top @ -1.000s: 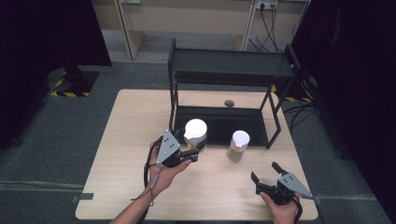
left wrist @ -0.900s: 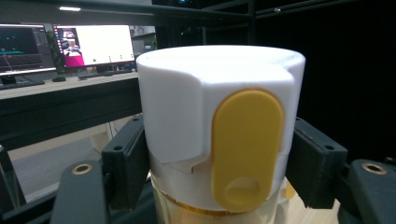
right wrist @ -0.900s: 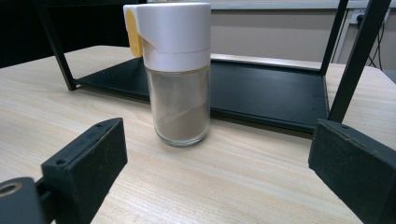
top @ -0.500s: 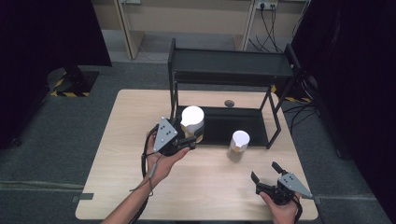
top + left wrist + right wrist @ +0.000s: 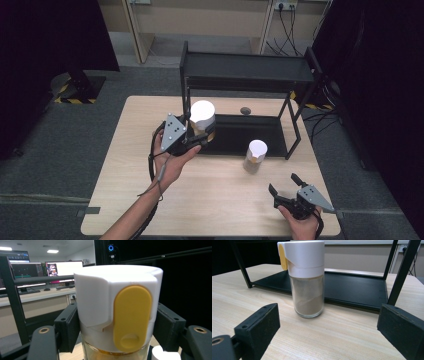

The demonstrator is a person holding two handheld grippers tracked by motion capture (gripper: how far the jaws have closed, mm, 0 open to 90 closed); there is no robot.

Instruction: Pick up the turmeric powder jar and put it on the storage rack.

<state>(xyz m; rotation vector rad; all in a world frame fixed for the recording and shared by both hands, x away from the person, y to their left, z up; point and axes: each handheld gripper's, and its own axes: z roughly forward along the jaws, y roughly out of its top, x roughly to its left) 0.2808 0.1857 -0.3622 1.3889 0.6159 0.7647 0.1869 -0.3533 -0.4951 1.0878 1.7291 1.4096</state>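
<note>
left gripper (image 5: 200, 141) clenched on a glass spice jar with a white cap and yellow flip tab (image 5: 202, 118), both black jaws pressed against the jar just under the cap, seen close up in the left gripper view (image 5: 117, 315). jar held upright off the light wooden table (image 5: 150, 125), at the front left corner of the black metal two-tier shelf rack (image 5: 247, 72), beside the rack's left post. yellowish-brown contents visible through the glass at the bottom of the left gripper view. person's left hand (image 5: 170, 162) wraps the gripper body from below, cable trailing along the forearm.

second glass spice jar with white cap and yellow tab, grey-brown powder inside (image 5: 255, 156), stands upright on the table just in front of the rack's black bottom tray (image 5: 235, 132), not on it. in the right gripper view (image 5: 305, 280) it sits straight ahead, well apart from the jaws.

right gripper (image 5: 285, 190) released, jaws spread wide with nothing between them, low over the table near its front right edge, held by the right hand (image 5: 300, 225). small dark round object (image 5: 245, 110) lies on the table behind the tray, can't tell what it is.
</note>
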